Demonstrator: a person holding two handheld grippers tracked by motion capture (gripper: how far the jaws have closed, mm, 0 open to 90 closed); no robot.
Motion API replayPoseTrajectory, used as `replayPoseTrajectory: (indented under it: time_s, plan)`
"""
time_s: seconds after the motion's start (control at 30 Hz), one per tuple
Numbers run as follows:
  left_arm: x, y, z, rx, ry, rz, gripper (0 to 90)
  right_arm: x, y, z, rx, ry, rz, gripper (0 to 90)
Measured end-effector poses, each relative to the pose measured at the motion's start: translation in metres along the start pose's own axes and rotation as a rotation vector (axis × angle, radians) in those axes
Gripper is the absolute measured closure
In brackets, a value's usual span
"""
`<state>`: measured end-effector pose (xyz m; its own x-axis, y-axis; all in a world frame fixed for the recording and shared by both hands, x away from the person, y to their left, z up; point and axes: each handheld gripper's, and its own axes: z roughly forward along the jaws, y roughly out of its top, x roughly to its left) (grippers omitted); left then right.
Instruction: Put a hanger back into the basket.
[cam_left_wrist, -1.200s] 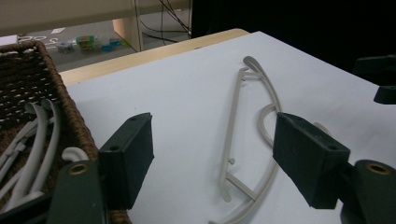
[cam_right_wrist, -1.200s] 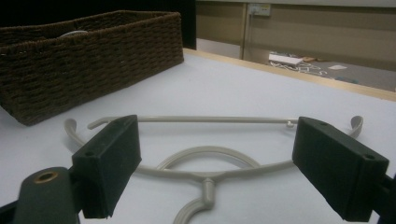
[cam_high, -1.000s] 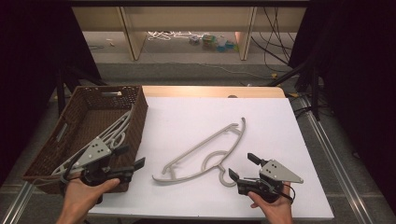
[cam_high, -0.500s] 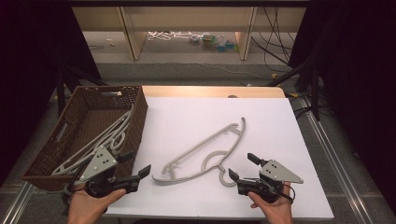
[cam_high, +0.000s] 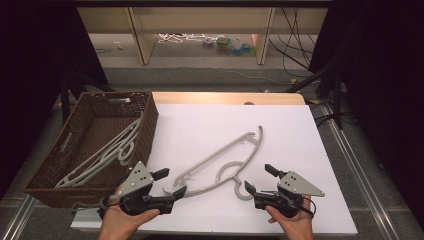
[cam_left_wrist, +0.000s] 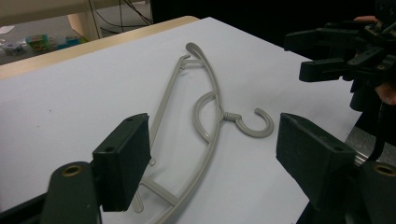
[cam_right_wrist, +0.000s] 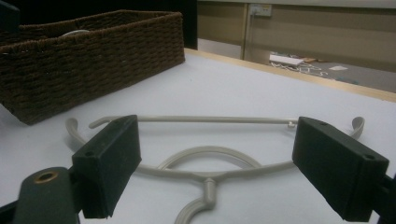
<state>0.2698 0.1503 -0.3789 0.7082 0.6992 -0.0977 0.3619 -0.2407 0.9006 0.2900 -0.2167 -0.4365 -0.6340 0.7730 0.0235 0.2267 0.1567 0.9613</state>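
Hanger (cam_high: 227, 162) was pale grey; basket (cam_high: 146, 131) dark brown, woven pattern; table (cam_high: 210, 125) white, tan far edge; gripper jaws black.

Beyond the claws, a white-topped table (cam_high: 300, 130), grey floor (cam_high: 200, 75), wooden shelf legs (cam_high: 140, 35), dark surroundings.

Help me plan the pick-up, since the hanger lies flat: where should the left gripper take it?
Probably at the near shoulder end of the hanger, where its thin arm and crossbar meet beside the open left gripper. Come low from the basket side; the bars are slim enough to pinch.
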Motion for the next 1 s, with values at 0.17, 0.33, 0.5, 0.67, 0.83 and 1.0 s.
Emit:
replayPoseTrajectory:
  time_s: [0.17, 0.33, 0.5, 0.67, 0.83, 1.0]
  plan:
    - [0.001, 0.0, 0.014, -0.002, -0.002, 0.028, 24.6, 0.0, 0.0, 0.0, -0.007, -0.004, 0.002, 16.2]
    - [0.0, -0.003, 0.032, 0.012, -0.011, 0.031, 22.4, -0.002, 0.0, -0.001, 0.001, 0.0, 0.002, 16.1]
    - [0.0, -0.004, 0.053, 0.054, -0.02, 0.054, 19.5, -0.004, -0.001, -0.001, -0.009, 0.0, 0.01, 15.9]
    - [0.0, -0.003, 0.068, 0.066, -0.031, 0.061, 18.6, -0.004, -0.001, -0.003, -0.011, -0.003, 0.046, 15.6]
    - [-0.002, -0.005, 0.078, 0.078, -0.043, 0.066, 17.6, -0.004, -0.001, -0.004, -0.018, 0.012, 0.051, 15.5]
    - [-0.001, -0.009, 0.088, 0.107, -0.062, 0.08, 16.3, -0.002, -0.001, -0.003, -0.02, 0.013, 0.047, 15.5]
